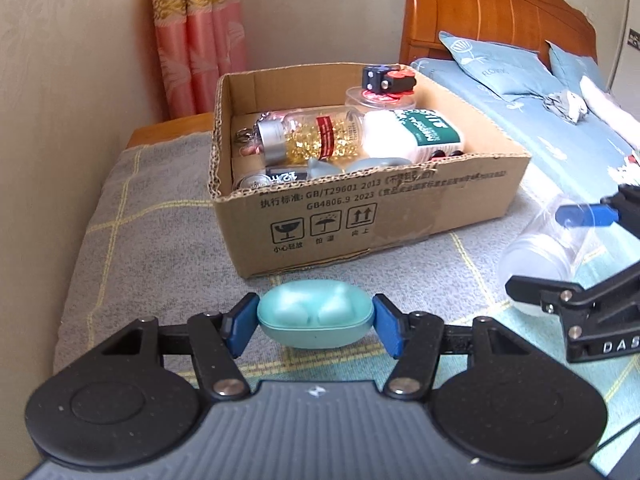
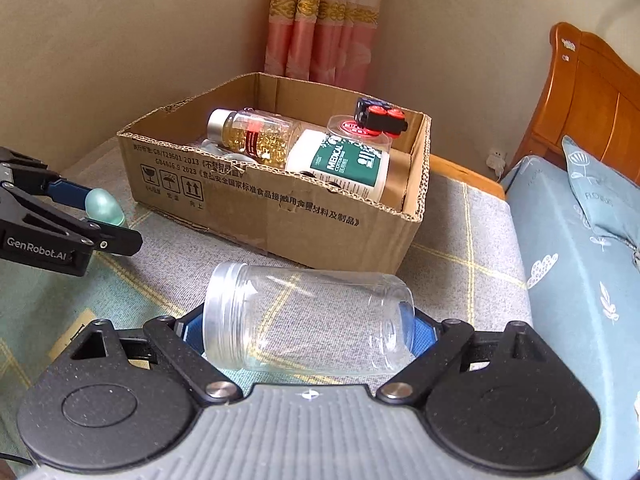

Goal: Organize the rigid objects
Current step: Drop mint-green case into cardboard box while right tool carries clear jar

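My left gripper (image 1: pixel 315 322) is shut on a teal egg-shaped case (image 1: pixel 315 314), held just in front of the cardboard box (image 1: pixel 360 216). My right gripper (image 2: pixel 308 324) is shut on a clear empty plastic jar (image 2: pixel 308 318) lying sideways, mouth to the left, in front of the box (image 2: pixel 280 216). The box holds a bottle of gold capsules (image 1: pixel 316 136), a white and green bottle (image 1: pixel 416 132), a black and red toy (image 1: pixel 386 78) on a clear lid, and other items. The case (image 2: pixel 103 206) and left gripper (image 2: pixel 96 216) show at the left of the right wrist view; the jar (image 1: pixel 548 252) shows at the right of the left wrist view.
The box sits on a grey checked blanket (image 1: pixel 152 216) beside a wall. A bed with blue sheets and pillows (image 1: pixel 504 64) and a wooden headboard (image 1: pixel 492 4) lies to the right. A pink curtain (image 1: pixel 200 40) hangs in the corner behind the box.
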Demonstrator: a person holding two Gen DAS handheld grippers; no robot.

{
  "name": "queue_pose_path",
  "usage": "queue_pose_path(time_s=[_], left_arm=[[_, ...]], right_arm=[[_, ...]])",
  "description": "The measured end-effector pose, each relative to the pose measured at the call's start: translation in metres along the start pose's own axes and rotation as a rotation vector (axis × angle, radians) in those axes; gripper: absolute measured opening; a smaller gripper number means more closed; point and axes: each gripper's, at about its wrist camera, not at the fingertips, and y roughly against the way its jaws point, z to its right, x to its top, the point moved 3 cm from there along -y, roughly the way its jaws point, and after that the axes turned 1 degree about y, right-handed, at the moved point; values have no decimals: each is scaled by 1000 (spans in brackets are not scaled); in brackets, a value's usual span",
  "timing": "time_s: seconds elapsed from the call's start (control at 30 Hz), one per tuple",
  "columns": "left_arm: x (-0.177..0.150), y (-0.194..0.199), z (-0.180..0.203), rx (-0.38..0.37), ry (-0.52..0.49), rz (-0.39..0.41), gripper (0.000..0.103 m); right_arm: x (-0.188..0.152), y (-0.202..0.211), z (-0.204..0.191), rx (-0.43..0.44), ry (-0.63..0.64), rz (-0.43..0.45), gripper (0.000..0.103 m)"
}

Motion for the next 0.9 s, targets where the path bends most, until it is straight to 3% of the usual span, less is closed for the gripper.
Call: queue_pose_path(time_s=[0.27,0.53,0.73,0.9], left_arm=[[19,20,8,-31,-34,17,60],[74,31,3,-35,-52,73,60],[124,11,-6,-16,-68,76,61],[145,-23,-13,-19,-44,21,61]], right_arm=[[16,21,3,68,6,44,94],[51,32,2,112,31,125,94],[67,29,4,125,38,147,94],[76,25,6,125,38,149,94]])
